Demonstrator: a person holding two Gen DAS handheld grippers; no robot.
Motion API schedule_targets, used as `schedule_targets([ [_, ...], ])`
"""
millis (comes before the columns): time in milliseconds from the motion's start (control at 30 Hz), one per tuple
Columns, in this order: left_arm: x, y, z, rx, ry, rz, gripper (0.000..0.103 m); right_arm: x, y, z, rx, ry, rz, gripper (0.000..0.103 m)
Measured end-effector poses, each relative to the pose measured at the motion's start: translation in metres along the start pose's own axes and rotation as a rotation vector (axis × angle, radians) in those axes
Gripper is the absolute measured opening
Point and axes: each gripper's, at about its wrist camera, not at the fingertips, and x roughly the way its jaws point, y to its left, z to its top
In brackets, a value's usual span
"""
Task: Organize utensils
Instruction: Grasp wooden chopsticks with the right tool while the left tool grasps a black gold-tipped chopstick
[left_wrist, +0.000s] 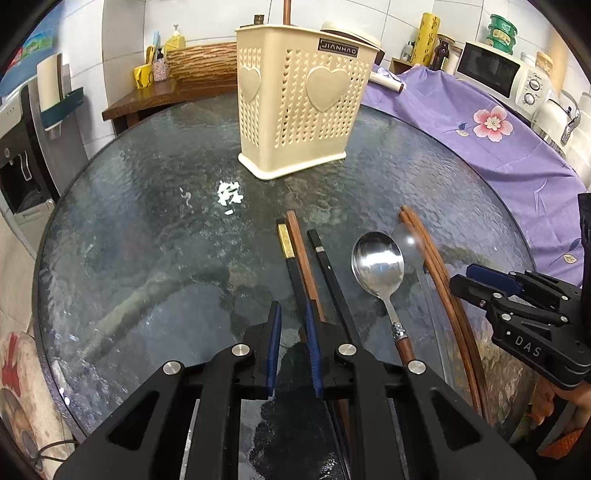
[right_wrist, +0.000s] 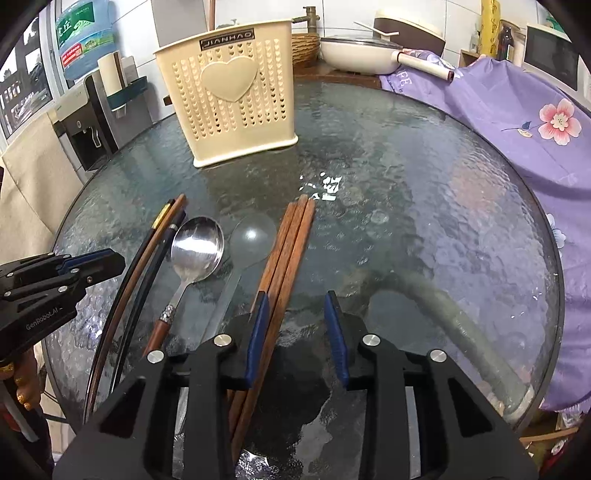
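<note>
Glass top, left wrist view: the round textured glass table (left_wrist: 147, 229) carried every utensil, all lying flat on its near half.
Holder, left wrist view: a cream perforated utensil holder (left_wrist: 299, 107) with heart reliefs stood upright at the far middle, well apart from the utensils.
Left gripper: the left gripper (left_wrist: 293, 347) hung low over the table with its blue-padded fingers parted and nothing between them; the black chopsticks (left_wrist: 328, 266) and one brown chopstick (left_wrist: 301, 251) lay just beyond and under the right finger.
Spoons, left wrist view: a metal spoon (left_wrist: 378, 264) with a wooden grip lay bowl up, right of the black chopsticks; a clear plastic spoon (left_wrist: 408, 240) lay just beside it.
Wooden pair, left wrist view: the wooden chopsticks (left_wrist: 439, 273) lay furthest right, near the right gripper (left_wrist: 476, 284), seen side-on.
Cloth: a purple flowered cloth (left_wrist: 498, 147) covered the table's right edge.
Right gripper, right wrist view: its fingers stood wide apart, gripping nothing; the wooden chopsticks (right_wrist: 288, 251) ran under its left blue pad.
Spoons, right wrist view: the metal spoon (right_wrist: 197, 247) and clear plastic spoon (right_wrist: 253, 236) lay side by side, left of the wooden chopsticks.
Far left, right wrist view: the black chopsticks (right_wrist: 162, 243) curved beside the left gripper (right_wrist: 107, 264); whether it was parted could not be told here.
Holder, right wrist view: the utensil holder (right_wrist: 229, 96) stood upright at the far left of the table (right_wrist: 424, 221).
</note>
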Motion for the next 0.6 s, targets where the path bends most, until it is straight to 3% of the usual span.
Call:
schedule_targets([
  [600, 0.01, -0.003, 0.003, 0.002, 0.02, 0.002, 0.013, 0.008, -0.008, 0.007, 0.025, 0.018, -0.004, 0.029],
])
